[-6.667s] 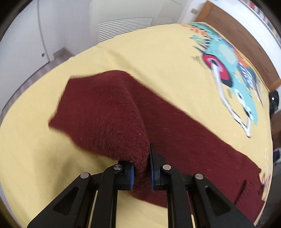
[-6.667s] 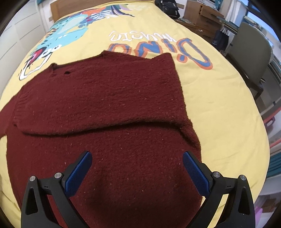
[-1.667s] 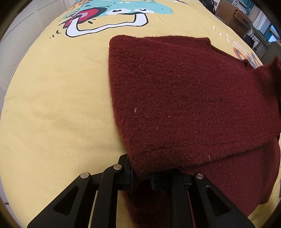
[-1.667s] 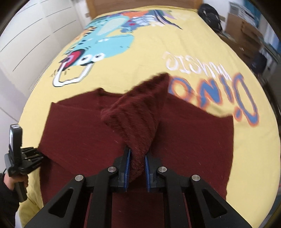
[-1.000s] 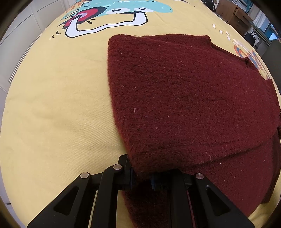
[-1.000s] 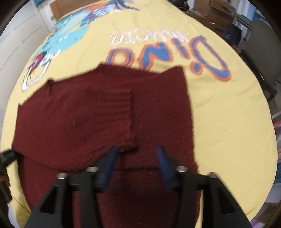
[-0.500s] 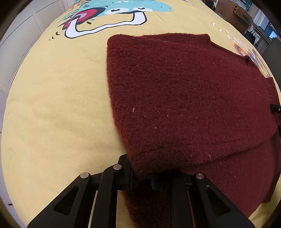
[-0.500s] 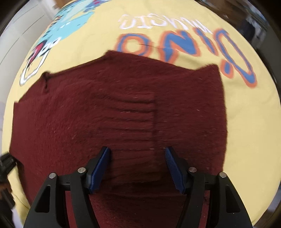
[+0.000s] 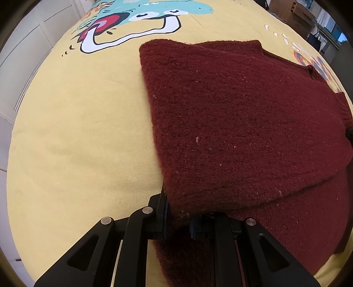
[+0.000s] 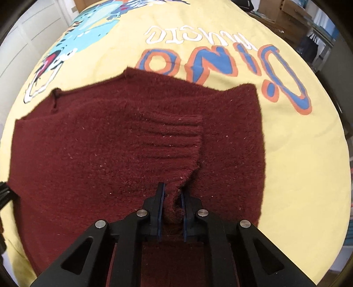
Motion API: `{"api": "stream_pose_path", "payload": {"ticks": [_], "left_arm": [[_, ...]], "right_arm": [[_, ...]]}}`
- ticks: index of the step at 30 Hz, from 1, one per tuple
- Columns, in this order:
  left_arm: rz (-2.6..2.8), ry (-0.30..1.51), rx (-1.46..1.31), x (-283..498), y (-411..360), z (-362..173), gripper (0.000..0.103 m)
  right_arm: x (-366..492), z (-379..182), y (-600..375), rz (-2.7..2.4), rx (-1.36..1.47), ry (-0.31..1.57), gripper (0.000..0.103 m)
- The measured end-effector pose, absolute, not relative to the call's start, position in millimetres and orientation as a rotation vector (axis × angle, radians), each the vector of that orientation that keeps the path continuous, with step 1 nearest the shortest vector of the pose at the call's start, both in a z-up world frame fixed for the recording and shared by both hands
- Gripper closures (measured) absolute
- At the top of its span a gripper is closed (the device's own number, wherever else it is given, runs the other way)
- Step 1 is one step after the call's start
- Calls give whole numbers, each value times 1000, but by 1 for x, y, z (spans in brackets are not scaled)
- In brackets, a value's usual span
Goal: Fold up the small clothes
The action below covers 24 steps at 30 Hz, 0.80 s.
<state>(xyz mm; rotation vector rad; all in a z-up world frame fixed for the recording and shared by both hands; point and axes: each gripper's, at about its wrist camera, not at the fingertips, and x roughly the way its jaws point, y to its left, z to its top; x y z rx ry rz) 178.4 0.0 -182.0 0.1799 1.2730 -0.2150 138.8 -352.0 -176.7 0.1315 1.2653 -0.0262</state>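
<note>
With the dark red sweater [image 9: 242, 123] lying on the yellow bedspread [image 9: 83, 132], its lower edge is held by the closed jaws of the left gripper [image 9: 178, 223] and right gripper [image 10: 172, 209], and both should be lifted evenly together.

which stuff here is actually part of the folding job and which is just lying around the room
Part of the job:
- dark red knit sweater, sleeves folded in
- left gripper, shut on its near edge
- right gripper, shut on a knit fold
- yellow dinosaur bedspread beneath it

Just lying about:
- cardboard boxes beyond the bed
- dark bag beside them
</note>
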Motion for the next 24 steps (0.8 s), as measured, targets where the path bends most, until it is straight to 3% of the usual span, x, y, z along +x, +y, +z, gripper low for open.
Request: {"api": "stream_pose_path", "payload": {"ticks": [4, 5, 7, 8, 9, 11, 14, 16, 24], "left_arm": [[-191, 1271, 201, 173, -6, -178, 86], [-181, 1275, 205, 172, -7, -176, 80], [-143, 1283, 197, 169, -6, -169, 59], [-113, 1275, 188, 166, -4, -163, 37], [-110, 1270, 175, 163, -1, -159, 24], [-119, 1270, 145, 158, 4, -152, 19], [-116, 1238, 151, 147, 4, -135, 1], [-130, 1212, 156, 141, 1, -122, 1], [-241, 1092, 97, 127, -27, -81, 1]], "right_arm": [[137, -173, -346, -76, 104, 1228, 58], [135, -172, -350, -74, 118, 1227, 55], [130, -171, -356, -72, 136, 1231, 40], [127, -170, -358, -77, 133, 1229, 38], [124, -168, -360, -82, 131, 1225, 35], [116, -162, -365, -88, 136, 1207, 22], [105, -145, -366, -90, 129, 1163, 18], [98, -132, -364, -81, 115, 1130, 1], [89, -83, -326, -34, 56, 997, 1]]}}
